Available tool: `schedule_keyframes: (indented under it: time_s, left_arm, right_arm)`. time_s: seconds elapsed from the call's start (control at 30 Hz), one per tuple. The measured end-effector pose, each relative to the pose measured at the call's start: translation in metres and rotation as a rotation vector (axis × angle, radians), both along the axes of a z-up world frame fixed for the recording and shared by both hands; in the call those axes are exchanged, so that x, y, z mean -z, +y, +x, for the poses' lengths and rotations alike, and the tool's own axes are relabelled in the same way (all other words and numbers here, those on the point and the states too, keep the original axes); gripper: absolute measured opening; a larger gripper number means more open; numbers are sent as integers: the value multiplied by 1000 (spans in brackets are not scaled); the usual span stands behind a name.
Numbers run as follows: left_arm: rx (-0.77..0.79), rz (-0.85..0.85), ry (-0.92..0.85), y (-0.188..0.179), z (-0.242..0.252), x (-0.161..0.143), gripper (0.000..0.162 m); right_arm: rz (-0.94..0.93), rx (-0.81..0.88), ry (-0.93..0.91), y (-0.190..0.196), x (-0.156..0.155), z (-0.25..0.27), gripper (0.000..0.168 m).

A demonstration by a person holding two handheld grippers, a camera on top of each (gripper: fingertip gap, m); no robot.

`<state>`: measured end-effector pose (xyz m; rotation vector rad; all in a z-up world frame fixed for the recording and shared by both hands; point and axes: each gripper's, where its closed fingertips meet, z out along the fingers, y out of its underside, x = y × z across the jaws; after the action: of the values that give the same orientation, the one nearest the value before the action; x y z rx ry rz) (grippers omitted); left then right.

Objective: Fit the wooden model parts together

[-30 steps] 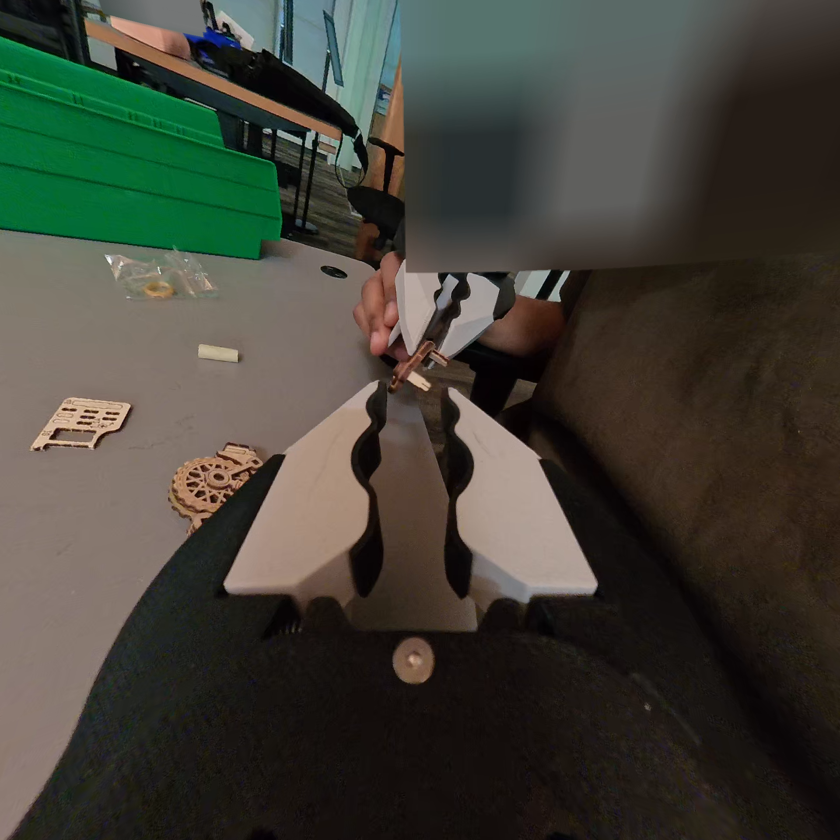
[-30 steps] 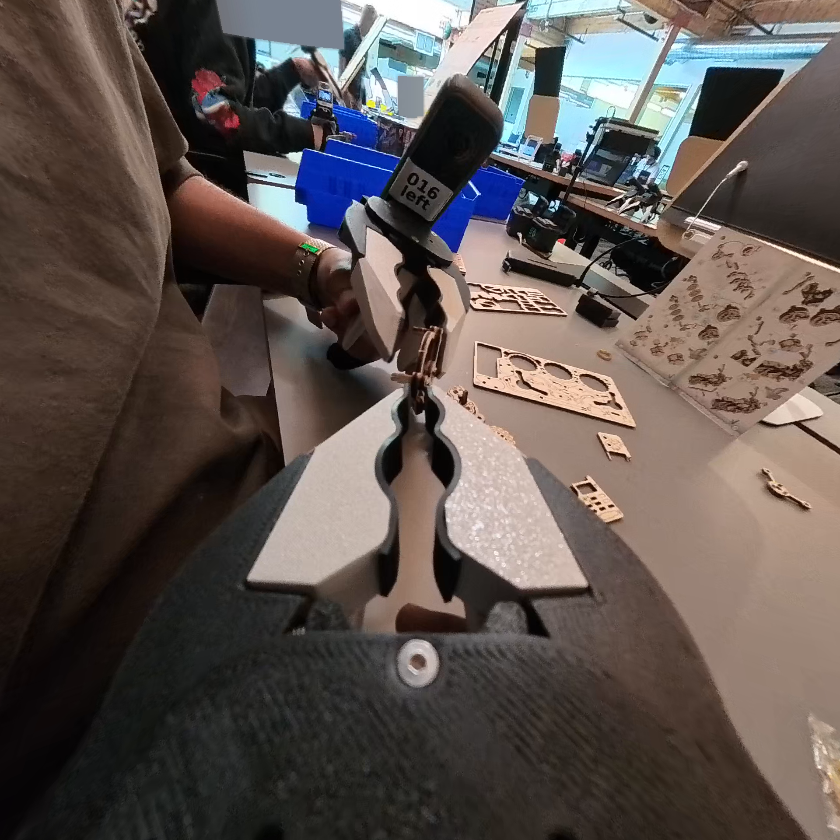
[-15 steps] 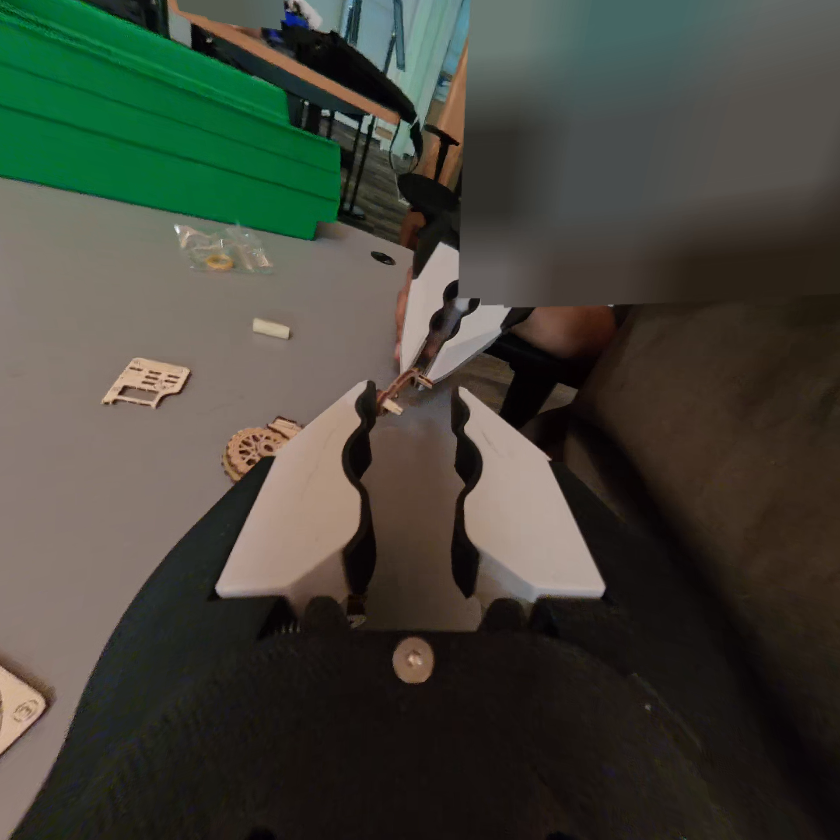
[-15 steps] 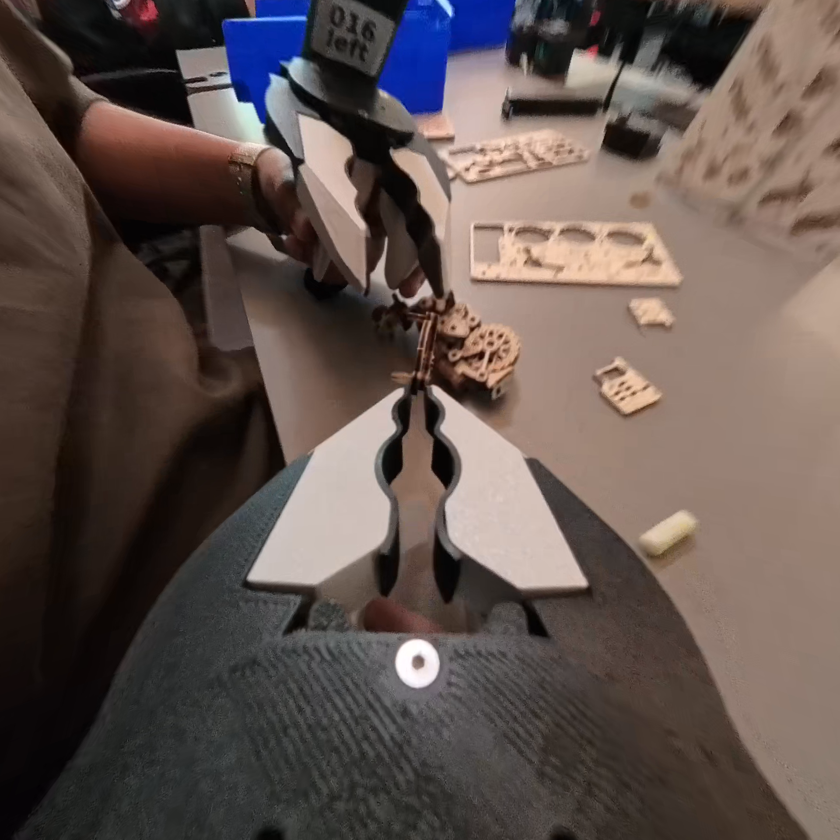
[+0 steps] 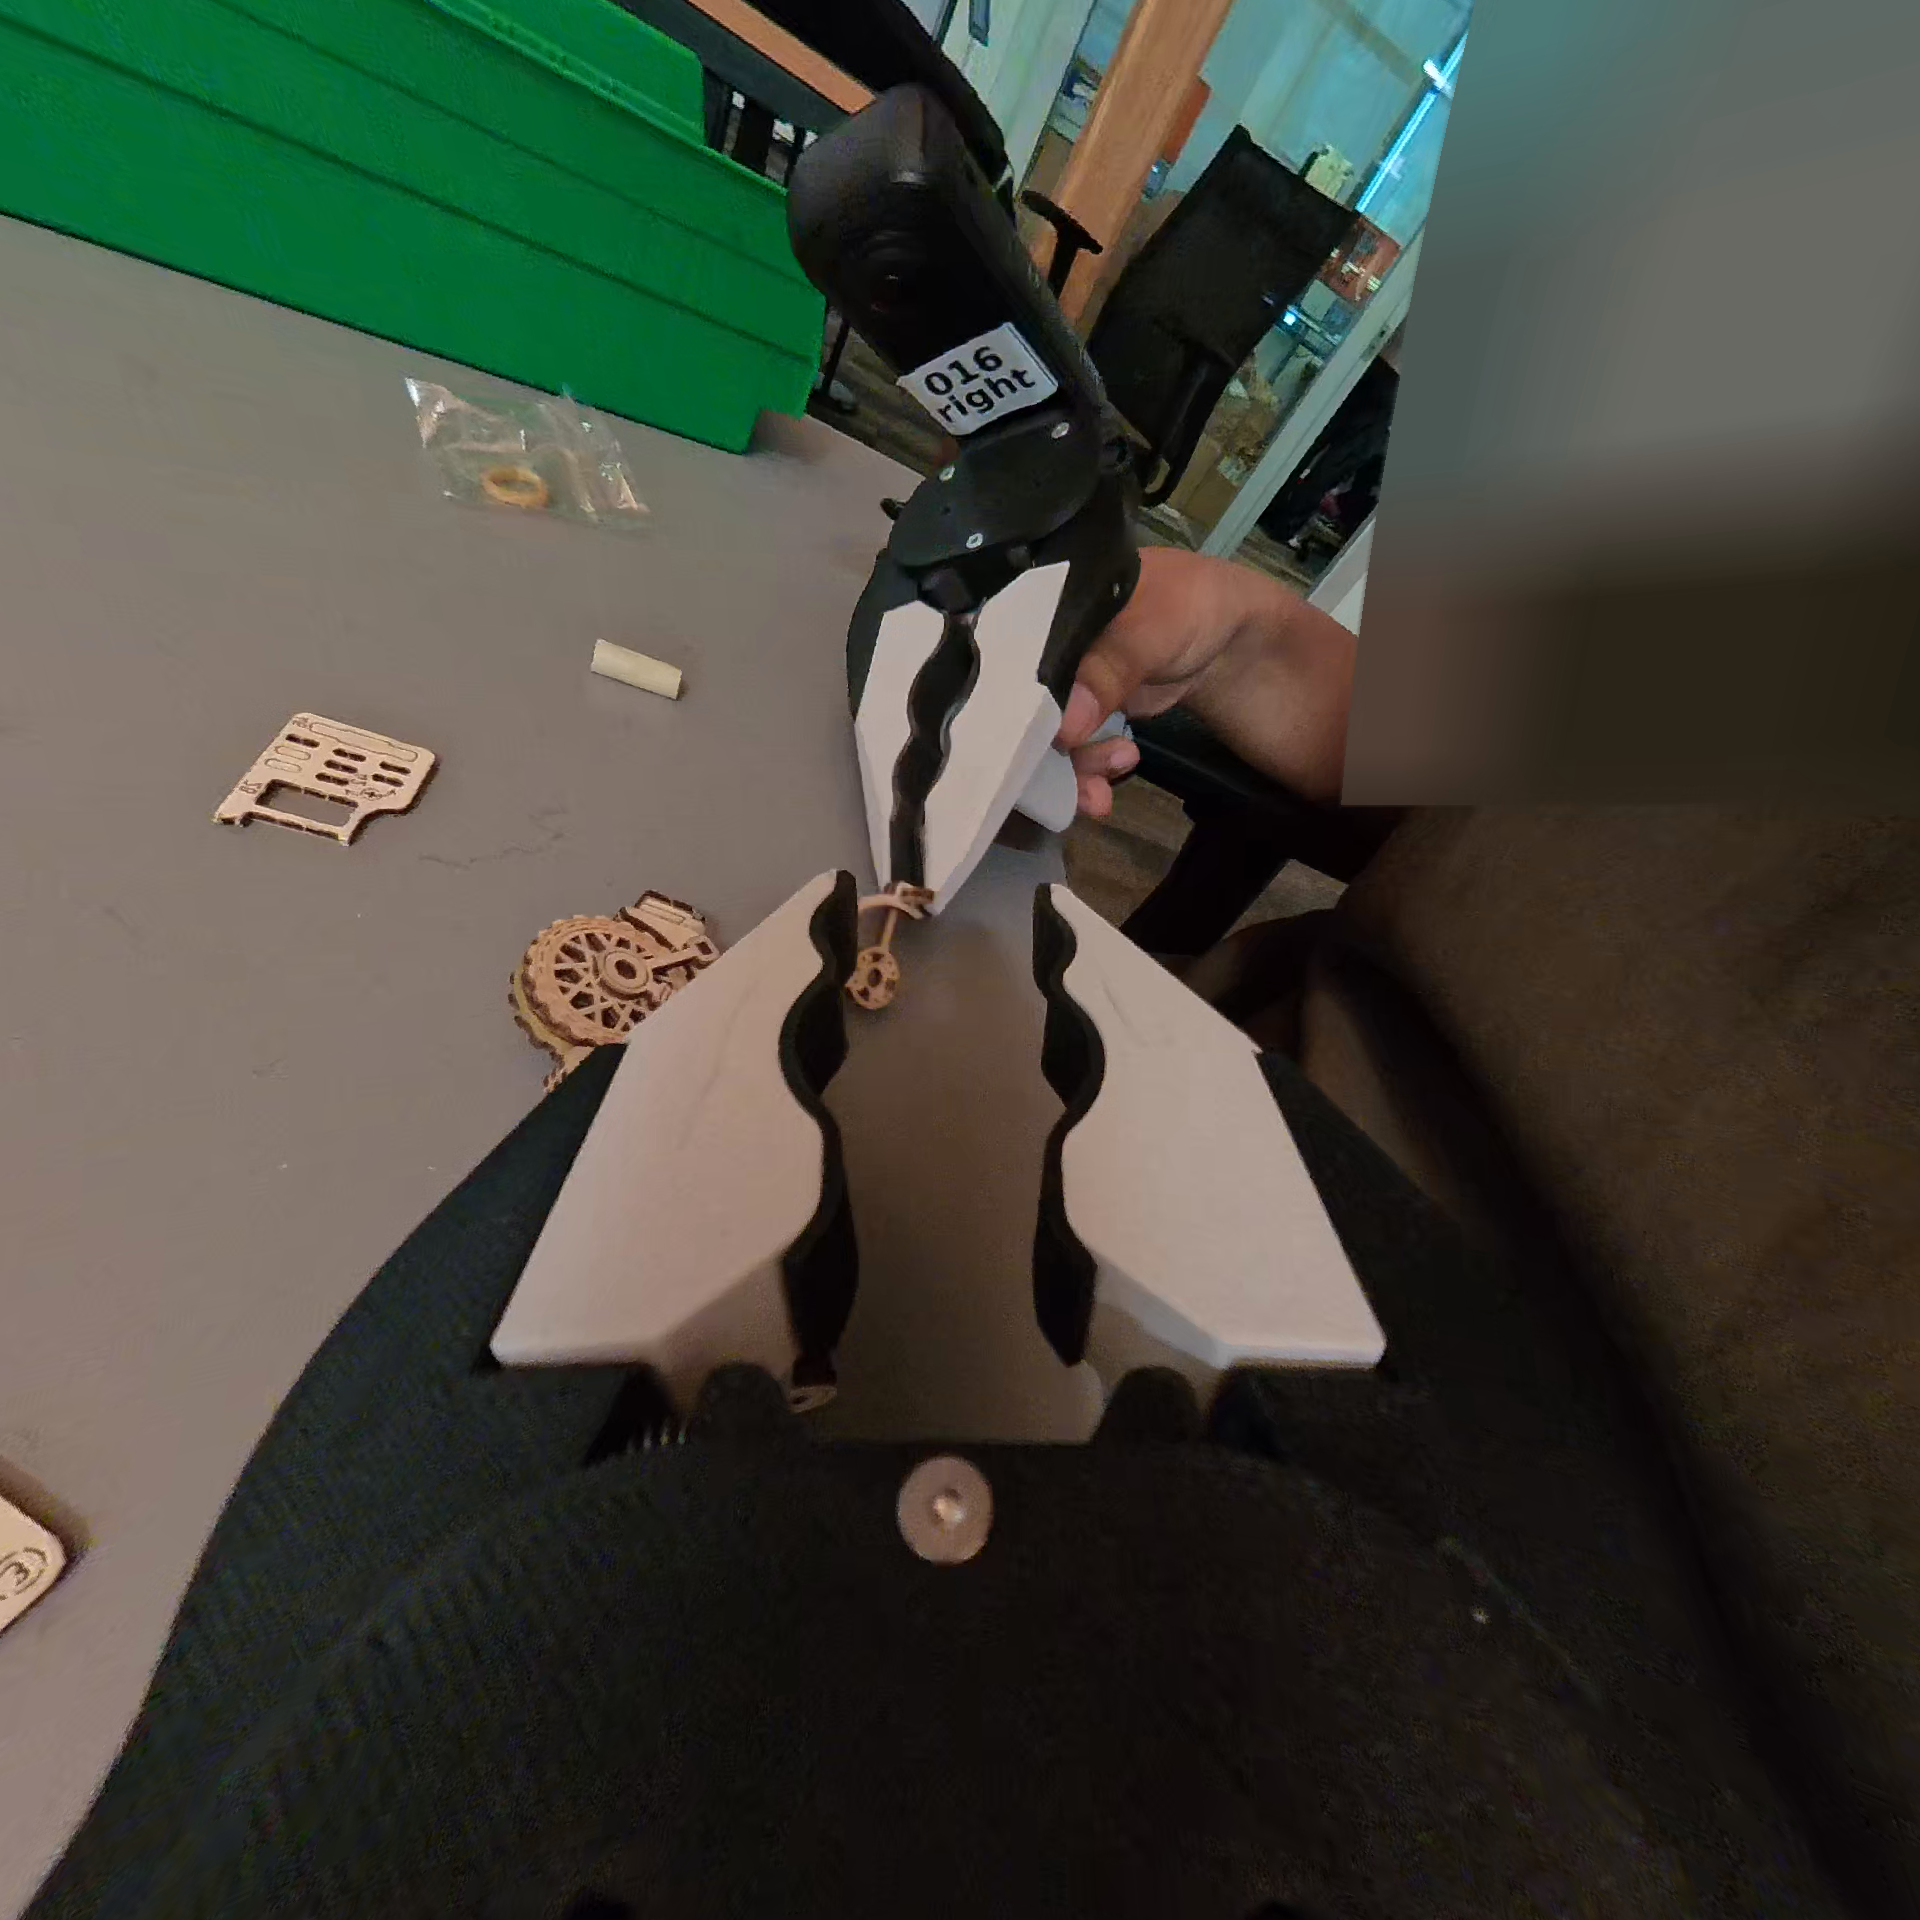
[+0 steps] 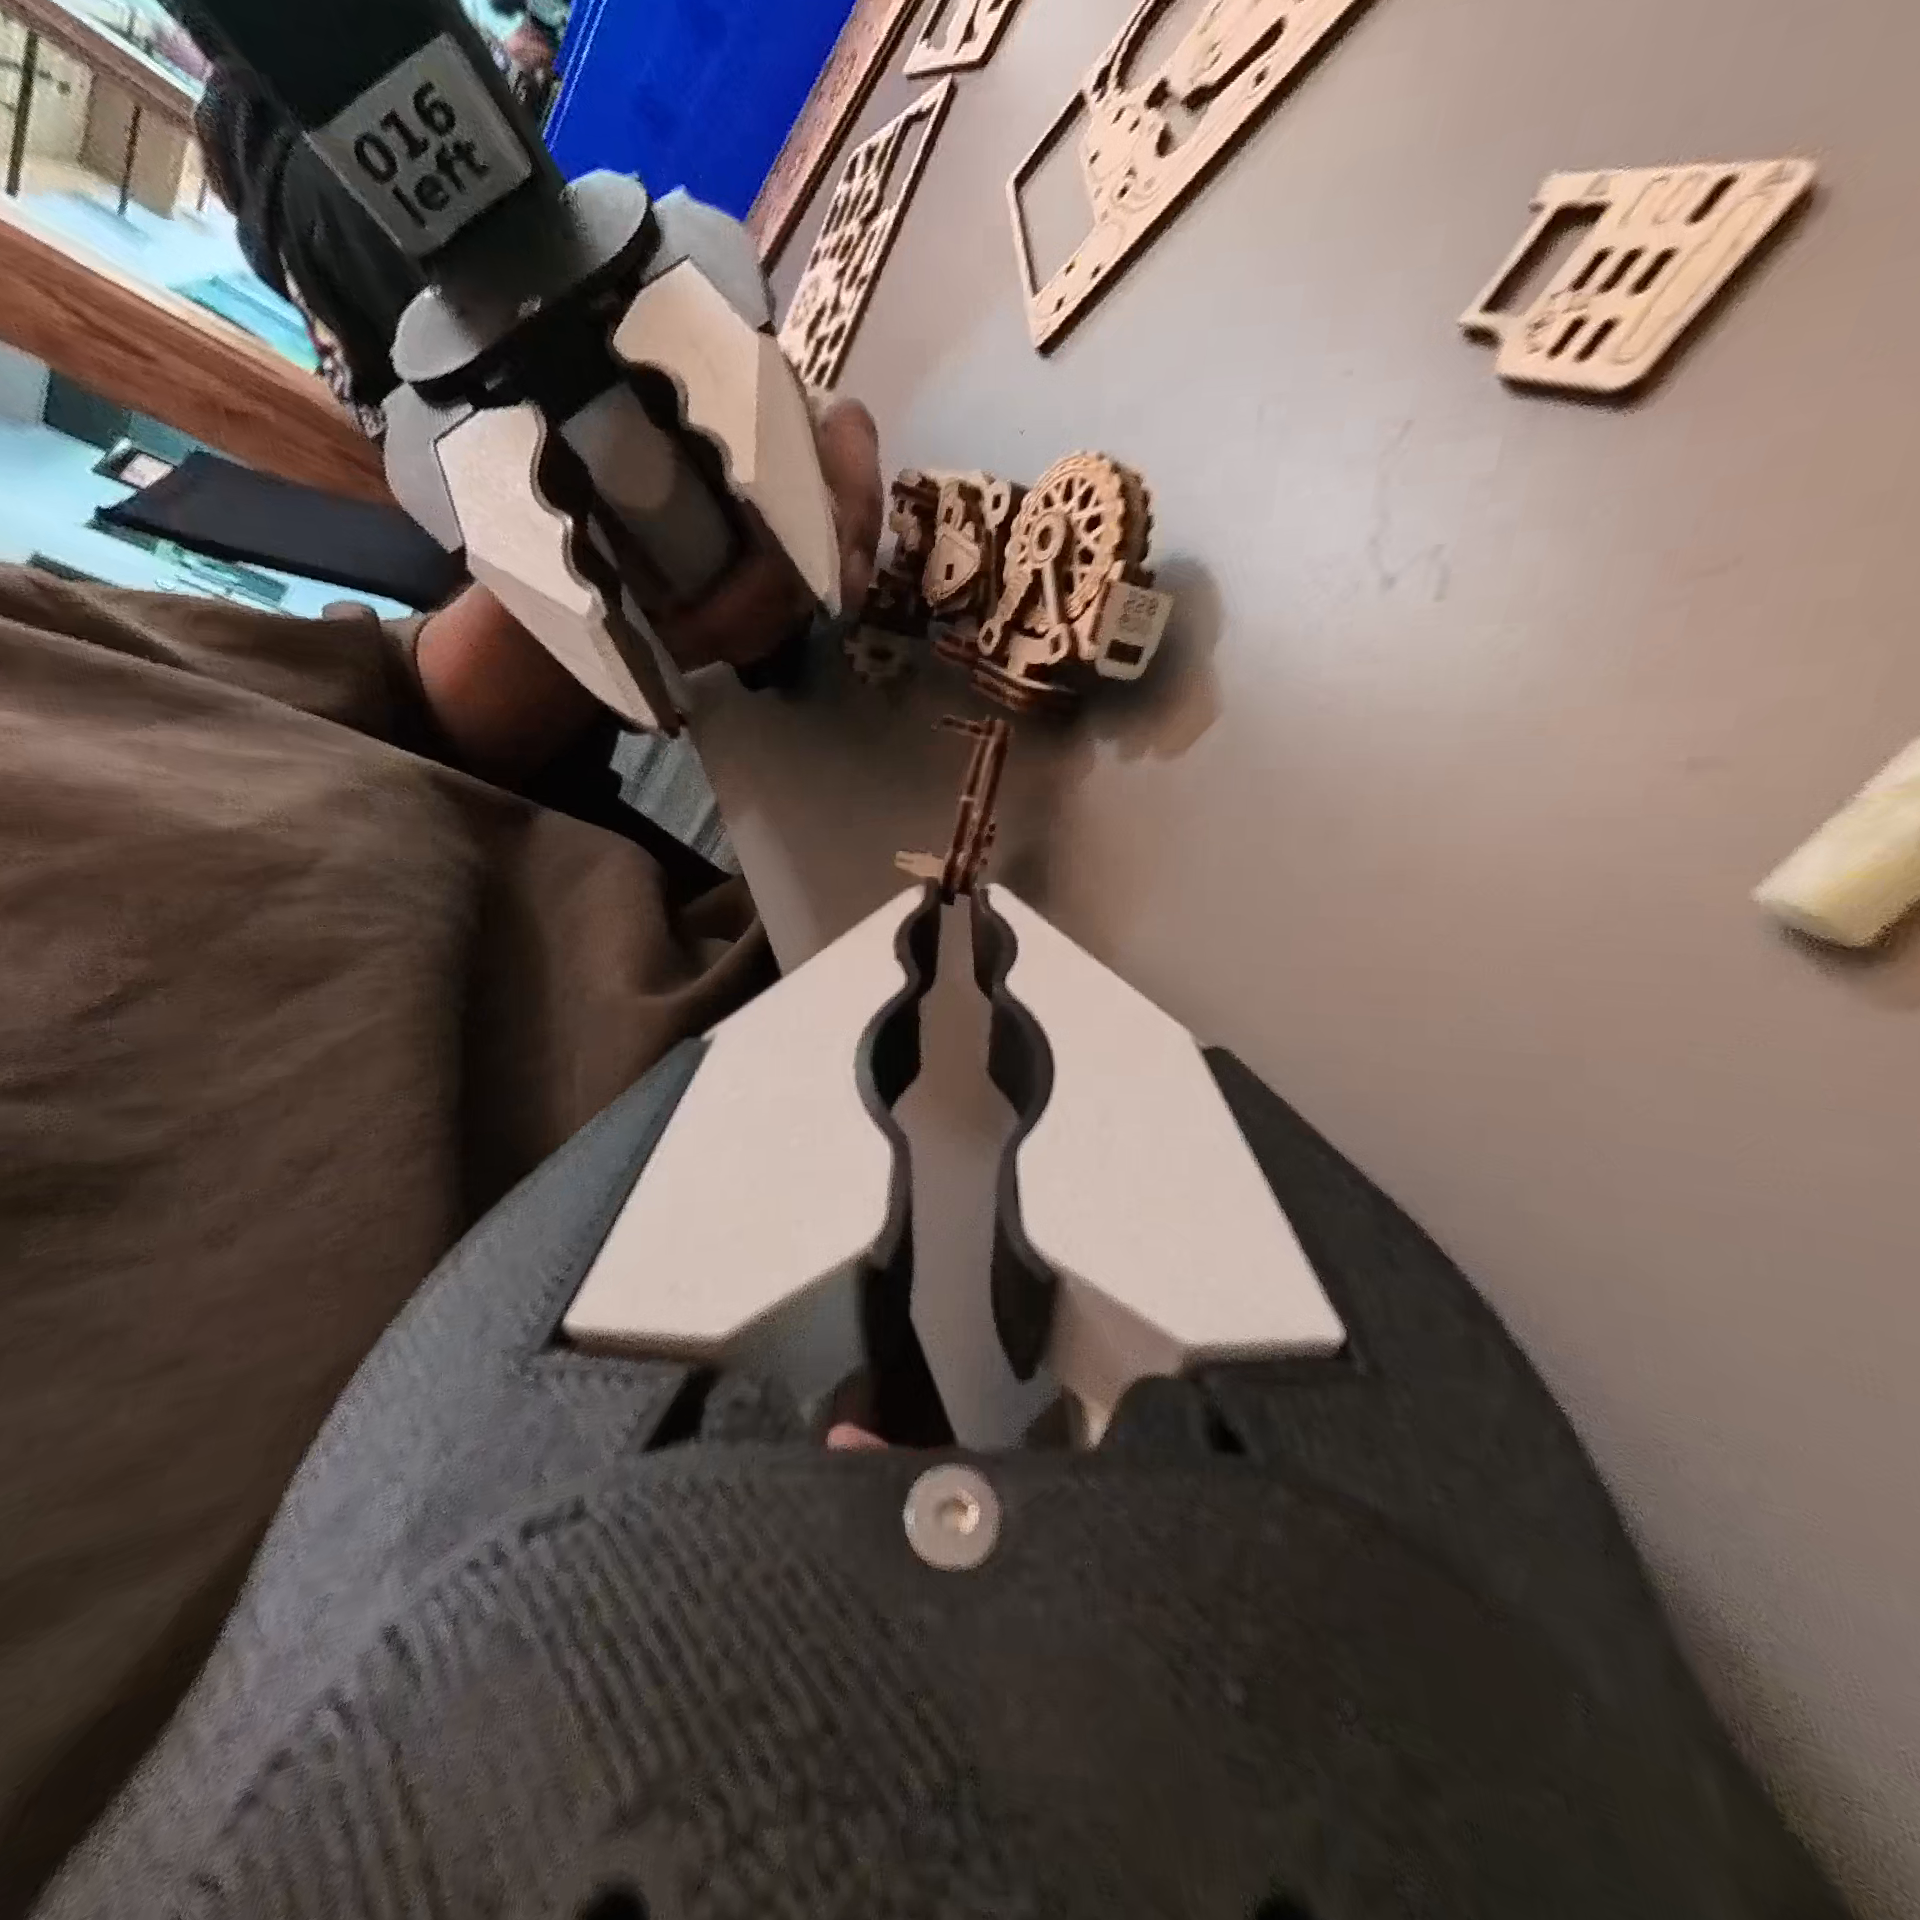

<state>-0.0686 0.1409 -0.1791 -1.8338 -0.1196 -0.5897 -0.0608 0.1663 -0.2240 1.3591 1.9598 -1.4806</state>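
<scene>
My right gripper [image 6: 951,894] is shut on a small wooden link part [image 6: 975,795], which sticks out from its tips toward the geared wooden model [image 6: 1039,582] on the grey table. The part's far end is just short of the model. In the left wrist view the right gripper [image 5: 914,888] hangs tips-down with the part [image 5: 878,961] below it, next to my left fingertip. My left gripper [image 5: 940,904] is open and empty, just right of the model [image 5: 603,982]. It also shows in the right wrist view [image 6: 748,655], open, beside the model.
A slotted wooden plate [image 5: 327,779], a white peg [image 5: 636,668] and a plastic bag of small parts [image 5: 520,457] lie on the table [image 5: 208,1091]. Green bins [image 5: 364,187] stand at the back. Punched wooden sheets [image 6: 1143,156] lie beyond the model. The person's brown shirt [image 6: 260,883] is close by. Tip to tip, the grippers are about 6 cm apart.
Both grippers have come down to the table. The right gripper has carried the small part over to the geared model. The left gripper's jaws stand wider apart.
</scene>
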Motion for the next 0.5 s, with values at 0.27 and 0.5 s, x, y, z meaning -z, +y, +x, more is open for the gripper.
schedule_keyframes:
  time_s: [0.27, 0.5]
  left_arm:
    - [7, 0, -7, 0, 1, 0, 31]
    - [3, 0, -15, 0, 0, 0, 30]
  right_arm:
    - [20, 28, -39, 4, 6, -4, 33]
    - [-78, 138, 211, 25, -36, -24, 33]
